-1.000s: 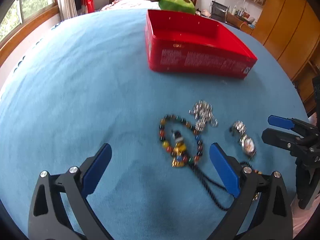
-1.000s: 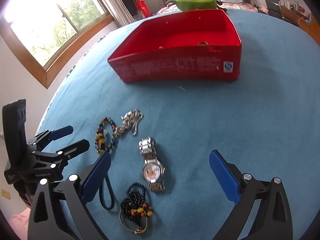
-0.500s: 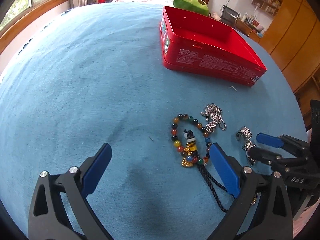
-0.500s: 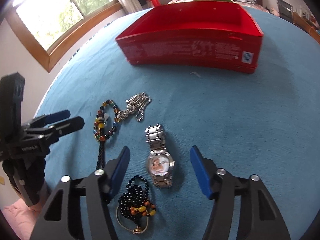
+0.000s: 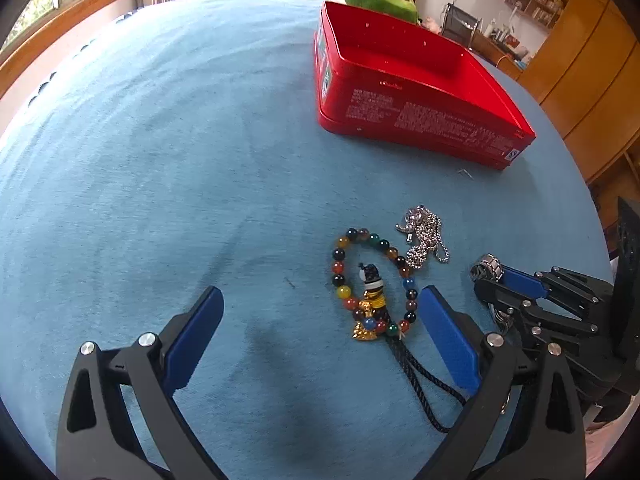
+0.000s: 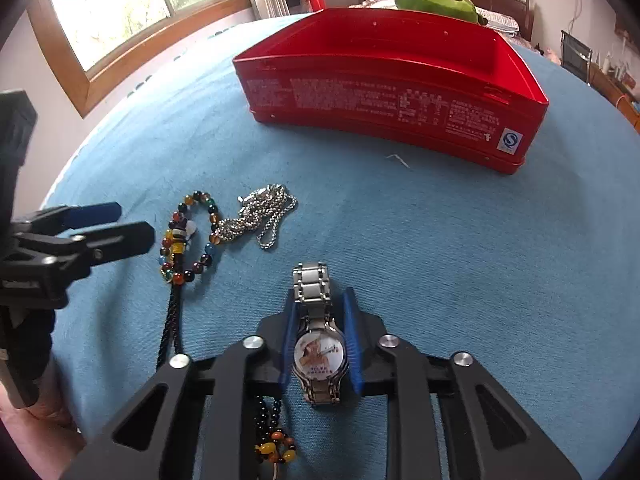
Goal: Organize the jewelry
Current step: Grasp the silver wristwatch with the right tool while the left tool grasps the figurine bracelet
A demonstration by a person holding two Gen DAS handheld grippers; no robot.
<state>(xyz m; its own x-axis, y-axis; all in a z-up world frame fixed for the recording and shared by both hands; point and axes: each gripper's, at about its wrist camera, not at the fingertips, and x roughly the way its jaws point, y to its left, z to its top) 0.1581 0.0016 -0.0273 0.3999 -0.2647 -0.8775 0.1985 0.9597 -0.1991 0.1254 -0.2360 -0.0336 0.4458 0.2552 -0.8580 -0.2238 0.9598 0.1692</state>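
A silver watch (image 6: 319,354) with a picture dial lies on the blue cloth (image 6: 440,248). My right gripper (image 6: 320,296) straddles it, jaws closing, blue pads pressed against both sides of the case. From the left wrist view the right gripper (image 5: 490,280) sits at the right with the watch band (image 5: 486,269) at its tips. My left gripper (image 5: 320,298) hangs open over the cloth, beside a coloured bead bracelet (image 5: 340,268) with a black cord. A silver chain (image 5: 422,236) lies just past the bracelet. An open red tin box (image 6: 380,96) stands farther back.
A black bead string with orange beads (image 6: 272,432) lies under the right gripper's left arm. A green plush toy (image 6: 436,0) rests behind the box. A window is at the left, wooden cupboards (image 5: 580,80) at the right. A hand shows at the lower left.
The right gripper's jaws went from wide open to closed around the watch case, after sliding forward over it. The left gripper stayed open and tilted slightly.
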